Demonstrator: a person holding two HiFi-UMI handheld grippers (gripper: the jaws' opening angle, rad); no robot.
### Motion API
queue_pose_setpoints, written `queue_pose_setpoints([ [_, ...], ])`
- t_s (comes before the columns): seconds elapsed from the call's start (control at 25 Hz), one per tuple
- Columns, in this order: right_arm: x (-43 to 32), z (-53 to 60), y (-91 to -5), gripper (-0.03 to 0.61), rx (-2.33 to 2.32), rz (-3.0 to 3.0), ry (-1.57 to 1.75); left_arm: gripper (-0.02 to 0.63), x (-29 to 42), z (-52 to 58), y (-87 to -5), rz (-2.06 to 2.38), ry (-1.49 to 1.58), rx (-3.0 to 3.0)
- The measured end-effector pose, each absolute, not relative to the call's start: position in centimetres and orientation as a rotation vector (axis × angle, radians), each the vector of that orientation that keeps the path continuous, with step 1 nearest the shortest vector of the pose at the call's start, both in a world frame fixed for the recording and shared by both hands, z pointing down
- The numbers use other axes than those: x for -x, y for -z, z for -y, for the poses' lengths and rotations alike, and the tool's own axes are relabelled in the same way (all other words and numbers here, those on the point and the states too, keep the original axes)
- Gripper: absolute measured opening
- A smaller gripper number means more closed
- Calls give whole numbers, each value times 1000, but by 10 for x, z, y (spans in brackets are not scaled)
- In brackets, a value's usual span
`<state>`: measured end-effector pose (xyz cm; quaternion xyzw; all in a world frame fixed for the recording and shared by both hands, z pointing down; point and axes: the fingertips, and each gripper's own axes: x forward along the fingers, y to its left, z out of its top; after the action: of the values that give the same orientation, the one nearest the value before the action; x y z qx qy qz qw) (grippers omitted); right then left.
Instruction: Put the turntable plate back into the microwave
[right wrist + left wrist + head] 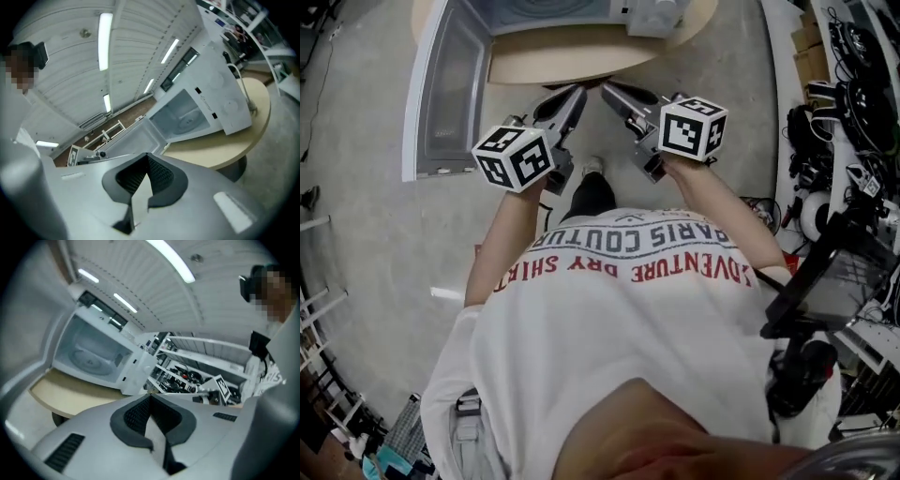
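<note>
Jaws closed on nothing, left gripper (574,94) and right gripper (614,91) sit level before the microwave (129,365), its turntable plate (88,361) seemingly inside.

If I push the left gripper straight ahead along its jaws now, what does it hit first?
Probably the control-panel end of the white microwave, right of its open cavity. The left gripper, jaws shut and empty, aims above the round beige table; depth is hard to judge.
</note>
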<state>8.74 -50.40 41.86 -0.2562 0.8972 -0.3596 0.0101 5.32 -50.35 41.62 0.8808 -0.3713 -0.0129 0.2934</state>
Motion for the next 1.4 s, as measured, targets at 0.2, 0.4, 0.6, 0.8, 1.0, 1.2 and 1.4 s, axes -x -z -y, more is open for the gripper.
queue_pose_setpoints([
  [0.2,-100,369,-376,-2,694,-3033,906,0,-76,368,-371,1013,-263,-2579],
  [0.4,-99,252,-348,-2,643,-3249,643,0,-76,249,-334,908,-338,-2700],
  [0.6,-82,175,-339,-2,652,-3306,569,0,-71,179,-318,822,-331,-2719],
  [0.8,-51,102,-341,-2,735,-3268,581,0,-40,106,-328,754,-309,-2668],
  [1.0,11,-2,-349,-2,799,-3231,617,0,19,2,-328,711,-297,-2662],
  [1.2,49,-91,-338,-2,906,-3229,588,0,71,-92,-315,695,-268,-2679],
  [1.4,50,-138,-334,-1,962,-3246,591,0,78,-138,-313,738,-284,-2688],
])
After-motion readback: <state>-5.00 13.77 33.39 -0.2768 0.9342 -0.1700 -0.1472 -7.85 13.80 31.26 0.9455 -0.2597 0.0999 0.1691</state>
